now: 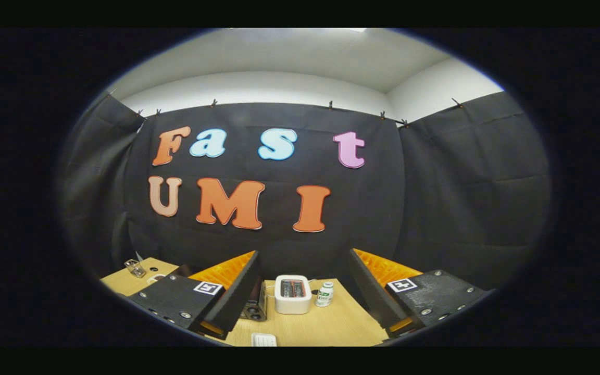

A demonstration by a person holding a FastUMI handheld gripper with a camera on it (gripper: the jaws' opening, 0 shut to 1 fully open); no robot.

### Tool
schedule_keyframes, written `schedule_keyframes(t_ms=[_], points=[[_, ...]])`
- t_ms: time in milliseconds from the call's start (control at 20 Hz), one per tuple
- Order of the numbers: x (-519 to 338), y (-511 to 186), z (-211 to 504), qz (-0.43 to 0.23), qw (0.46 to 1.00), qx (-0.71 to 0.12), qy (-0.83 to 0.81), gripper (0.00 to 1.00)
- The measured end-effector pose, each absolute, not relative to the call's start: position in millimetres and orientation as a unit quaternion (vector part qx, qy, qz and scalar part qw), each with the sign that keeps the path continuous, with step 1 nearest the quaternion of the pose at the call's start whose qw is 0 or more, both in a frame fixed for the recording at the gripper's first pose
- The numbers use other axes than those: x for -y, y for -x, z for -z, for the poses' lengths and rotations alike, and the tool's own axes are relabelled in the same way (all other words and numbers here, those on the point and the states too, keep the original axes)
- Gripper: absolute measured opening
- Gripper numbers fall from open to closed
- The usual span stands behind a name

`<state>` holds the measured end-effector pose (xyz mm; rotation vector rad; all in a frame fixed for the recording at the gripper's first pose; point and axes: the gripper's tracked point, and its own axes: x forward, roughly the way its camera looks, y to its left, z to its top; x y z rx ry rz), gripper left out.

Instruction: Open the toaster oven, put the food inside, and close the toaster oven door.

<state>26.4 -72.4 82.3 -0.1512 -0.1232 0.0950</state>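
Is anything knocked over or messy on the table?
No. The toaster and bottle stand upright on the table, beyond the open gripper. Nothing looks spilled.

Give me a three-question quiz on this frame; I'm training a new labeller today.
1. True or false: the gripper is shut on the small bottle.
2. What lies beyond the open fingers: A) white toaster B) kettle C) frying pan?
3. Fill in: the bottle stands right beside the ____ on the wooden table.

Key: 1 false; 2 A; 3 toaster.
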Motion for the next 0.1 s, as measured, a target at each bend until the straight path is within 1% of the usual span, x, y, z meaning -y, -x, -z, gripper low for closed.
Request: schedule_keyframes(t_ms=[100], points=[[71.4, -24.9, -82.5, -0.053, 0.994, 0.063, 0.069, 0.99]])
